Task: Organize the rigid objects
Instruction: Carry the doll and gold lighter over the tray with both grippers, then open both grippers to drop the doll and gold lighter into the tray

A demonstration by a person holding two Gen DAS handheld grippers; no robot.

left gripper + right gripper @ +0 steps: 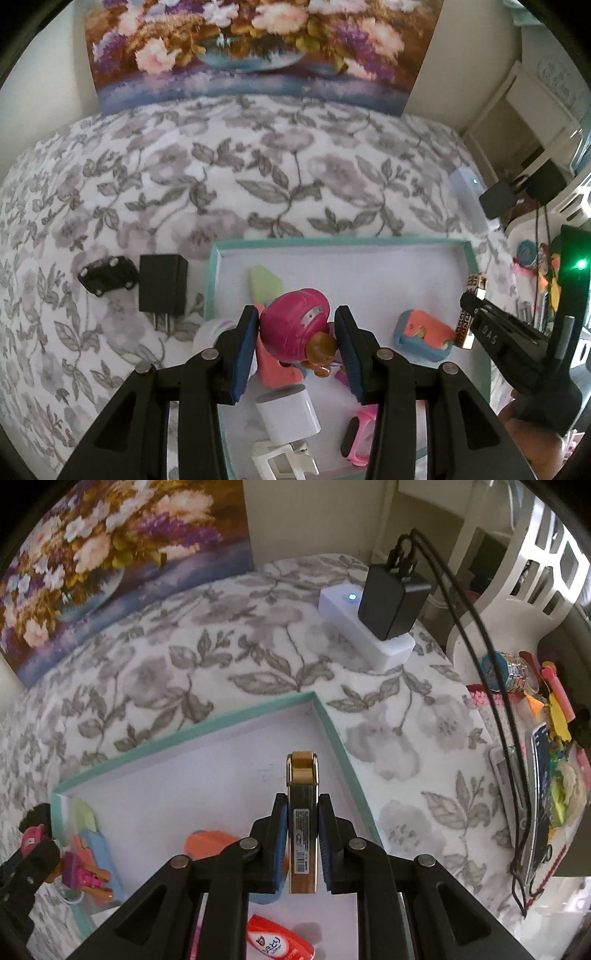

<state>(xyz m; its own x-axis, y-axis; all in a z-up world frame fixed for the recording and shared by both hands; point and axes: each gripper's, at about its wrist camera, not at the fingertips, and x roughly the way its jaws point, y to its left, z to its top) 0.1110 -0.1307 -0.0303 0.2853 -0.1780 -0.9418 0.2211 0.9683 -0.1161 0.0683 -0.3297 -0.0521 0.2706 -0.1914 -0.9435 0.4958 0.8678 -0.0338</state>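
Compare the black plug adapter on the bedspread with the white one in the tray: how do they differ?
The black plug adapter lies flat on the floral bedspread, left of the teal tray, with its prongs showing. The white plug adapter sits inside the tray among toys, and no prongs are visible. The black one looks flatter, the white one more cube-like. Both are boxy chargers, and no hand-held gripper touches either.

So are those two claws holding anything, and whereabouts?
Yes. The left gripper clamps a pink-hatted toy figure by its sides. The right gripper pinches a slim gold and black case by its flat faces.
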